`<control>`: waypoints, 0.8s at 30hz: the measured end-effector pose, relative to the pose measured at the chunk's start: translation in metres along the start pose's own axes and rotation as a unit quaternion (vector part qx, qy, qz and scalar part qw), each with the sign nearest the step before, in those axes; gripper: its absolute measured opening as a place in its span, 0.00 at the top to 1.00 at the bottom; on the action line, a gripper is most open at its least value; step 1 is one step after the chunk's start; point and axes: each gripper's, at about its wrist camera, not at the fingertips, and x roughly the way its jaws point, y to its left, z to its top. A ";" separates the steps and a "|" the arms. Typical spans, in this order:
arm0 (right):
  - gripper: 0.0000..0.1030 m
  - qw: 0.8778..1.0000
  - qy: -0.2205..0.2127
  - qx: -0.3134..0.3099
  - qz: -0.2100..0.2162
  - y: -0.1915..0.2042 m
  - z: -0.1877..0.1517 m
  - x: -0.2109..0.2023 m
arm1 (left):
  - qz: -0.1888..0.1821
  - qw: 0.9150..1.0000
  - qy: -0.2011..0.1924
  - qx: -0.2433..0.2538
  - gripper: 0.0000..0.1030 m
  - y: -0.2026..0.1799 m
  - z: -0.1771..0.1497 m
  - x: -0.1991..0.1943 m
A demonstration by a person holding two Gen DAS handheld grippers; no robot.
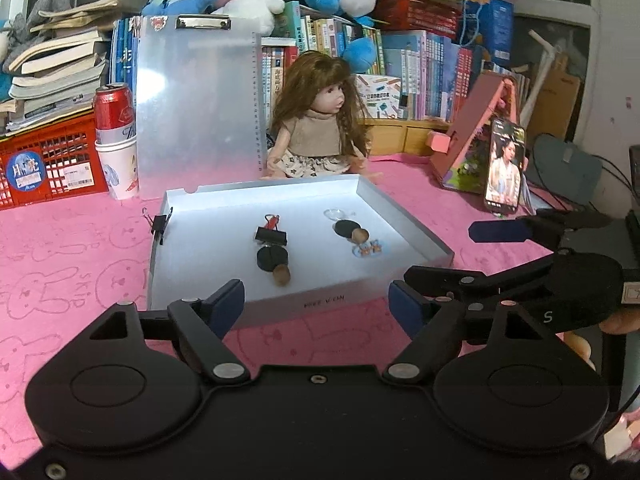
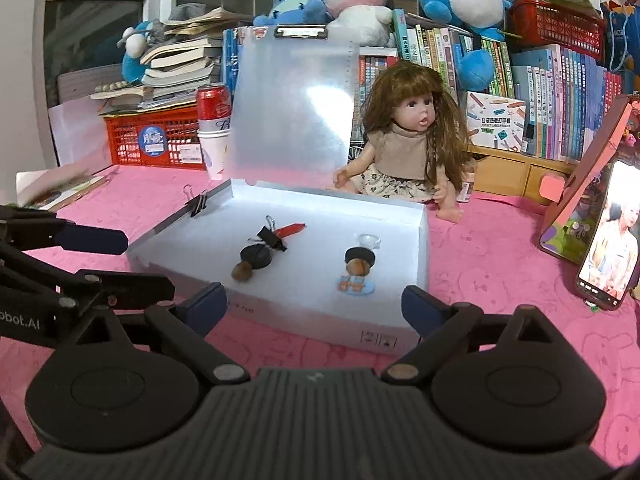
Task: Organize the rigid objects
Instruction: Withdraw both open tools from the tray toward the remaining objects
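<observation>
A shallow white box (image 1: pixel 404 216) (image 2: pixel 420 240) lies on the pink cloth. Inside it are a black binder clip (image 1: pixel 271 236) (image 2: pixel 272 237) with a red strip, a black disc with a brown knob (image 1: pixel 274 260) (image 2: pixel 254 258), a second disc with knob (image 1: pixel 352 231) (image 2: pixel 359 260), a clear suction cup (image 1: pixel 335 213) (image 2: pixel 367 240) and a small orange-blue sticker (image 1: pixel 370 248) (image 2: pixel 355 285). Another binder clip (image 1: pixel 159 224) (image 2: pixel 199 203) grips the box's left wall. My left gripper (image 1: pixel 316 304) is open in front of the box. My right gripper (image 2: pixel 314 304) is open and empty too.
A doll (image 1: pixel 316 128) (image 2: pixel 412 140) sits behind the box beside a translucent clipboard (image 1: pixel 200 104) (image 2: pixel 292 112). A red can in paper cups (image 1: pixel 114 136) and a red crate (image 1: pixel 48 164) stand at the left. A phone (image 1: pixel 505 164) (image 2: pixel 608 256) leans on a pink stand at the right.
</observation>
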 end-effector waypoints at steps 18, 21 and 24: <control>0.00 0.999 -0.009 -0.033 -0.009 0.019 -0.036 -0.025 | 0.002 1.000 0.003 0.000 0.22 -0.004 -0.046 -0.028; 0.00 0.999 -0.009 -0.038 -0.009 0.022 -0.042 -0.027 | 0.004 1.000 0.006 0.000 0.22 -0.006 -0.054 -0.032; 0.00 0.999 -0.009 -0.043 -0.009 0.024 -0.048 -0.029 | 0.004 1.000 0.011 0.000 0.22 -0.007 -0.062 -0.034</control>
